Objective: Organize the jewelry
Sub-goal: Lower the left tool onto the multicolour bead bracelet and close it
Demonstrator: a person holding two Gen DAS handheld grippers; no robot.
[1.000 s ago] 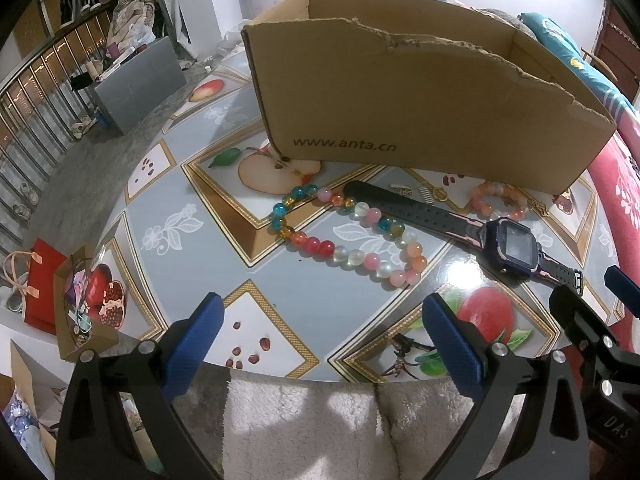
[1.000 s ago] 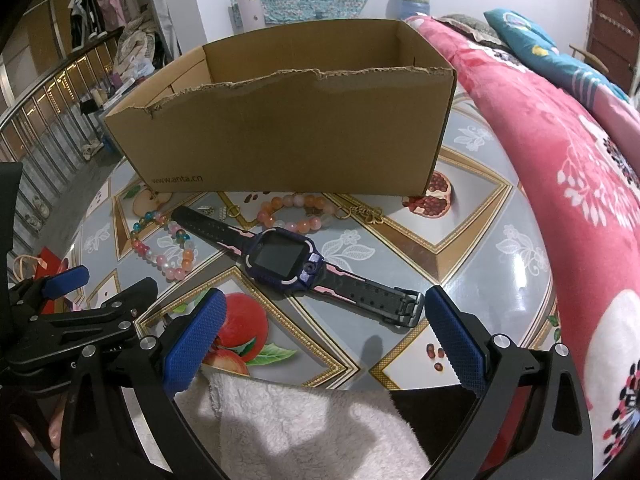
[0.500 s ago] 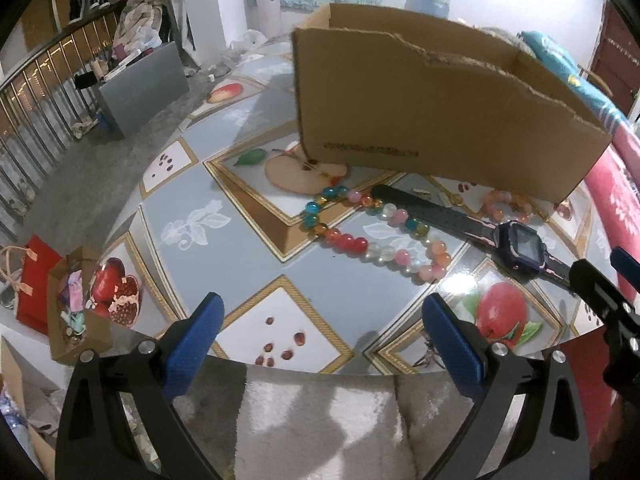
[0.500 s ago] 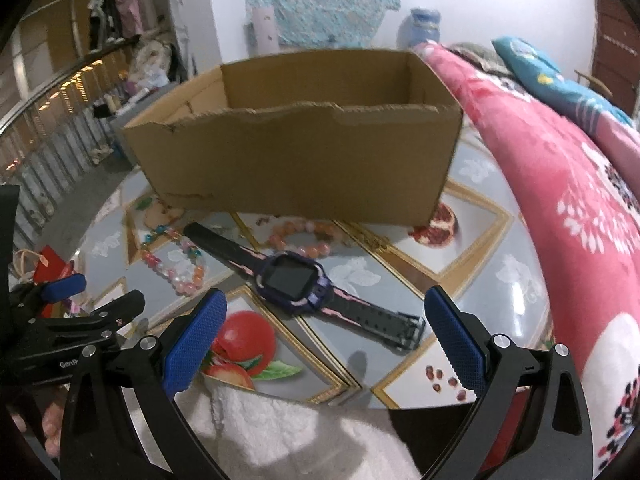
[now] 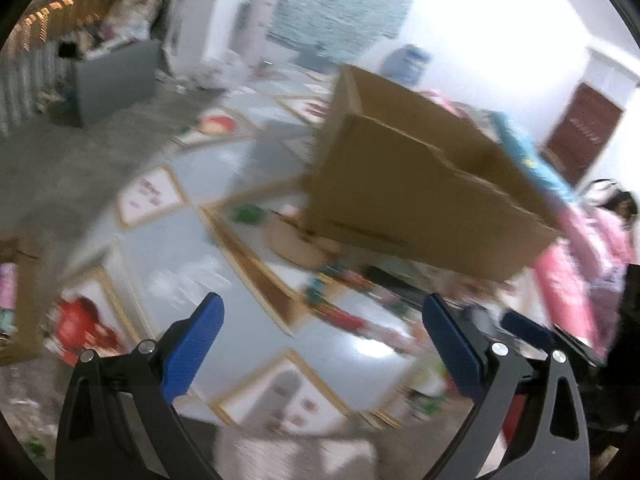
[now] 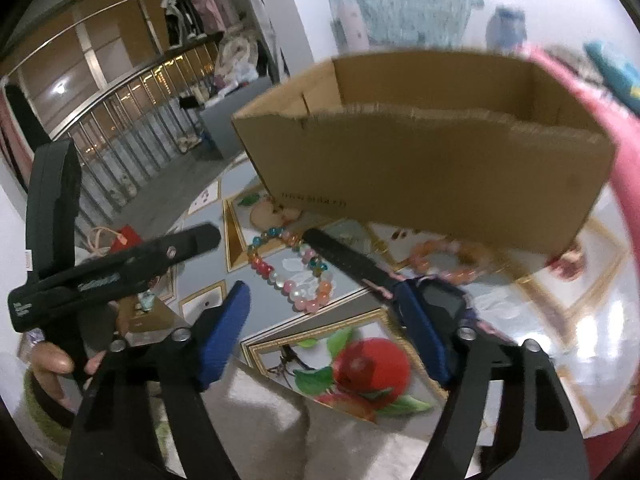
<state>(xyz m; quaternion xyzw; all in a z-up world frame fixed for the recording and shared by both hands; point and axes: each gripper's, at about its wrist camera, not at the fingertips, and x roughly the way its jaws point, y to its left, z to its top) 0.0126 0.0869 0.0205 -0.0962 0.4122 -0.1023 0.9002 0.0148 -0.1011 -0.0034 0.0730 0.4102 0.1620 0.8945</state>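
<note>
A multicolour bead bracelet (image 6: 292,272) lies on the fruit-patterned table (image 6: 560,320), in front of an open cardboard box (image 6: 420,168). A dark watch (image 6: 440,304) stretches from the bracelet toward my right fingertip, with an orange bead bracelet (image 6: 452,264) behind it. My right gripper (image 6: 324,332) hovers above the table with its jaws closing and nothing gripped between them. In the blurred left wrist view my left gripper (image 5: 324,332) is open and empty, left of the box (image 5: 420,200). The beads there are only a smear.
A hand (image 6: 52,360) holds the left gripper (image 6: 120,268) at the left of the right wrist view. A pink blanket (image 6: 628,184) borders the table on the right. A white towel (image 6: 320,440) lies at the near edge. A railing (image 6: 132,120) runs beyond the table's left.
The right gripper's jaws have narrowed and it has shifted left, toward the bead bracelet and watch. The left gripper has swung left and tilted up, blurring its view.
</note>
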